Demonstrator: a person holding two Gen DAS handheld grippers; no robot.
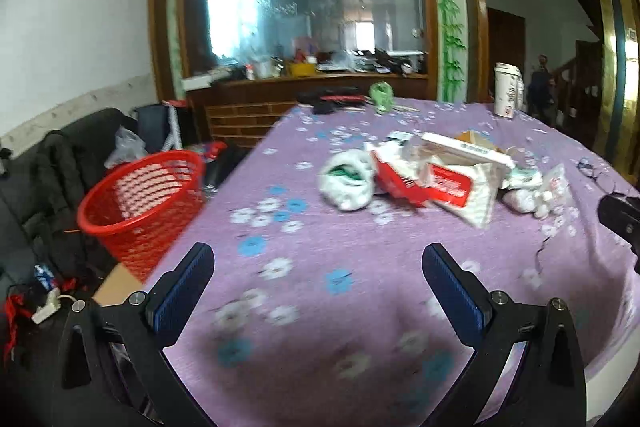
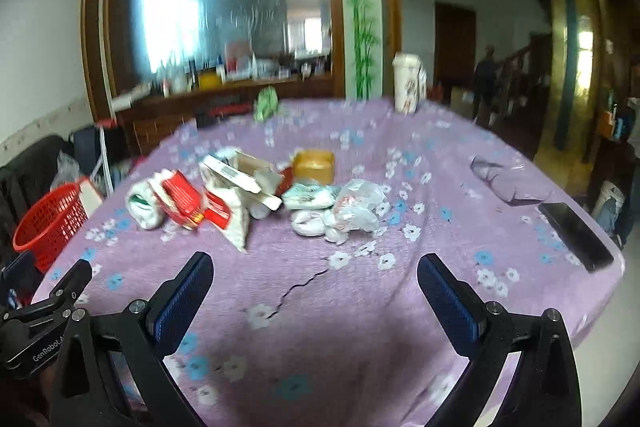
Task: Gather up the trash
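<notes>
Motion blur smears the trash pile (image 1: 420, 179); the red basket's (image 1: 144, 203) base hides behind the table edge.

A matt purple cloth (image 2: 360, 307) covers the table, beside a red plastic mesh basket (image 1: 140, 203) and a glossy phone (image 2: 576, 235).

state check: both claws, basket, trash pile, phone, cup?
left claw: open, holding nothing
right claw: open, holding nothing
red basket: upright beside the table, contents not visible
trash pile: loose on the purple tablecloth, uncollected
phone: flat, screen dark
paper cup: upright
</notes>
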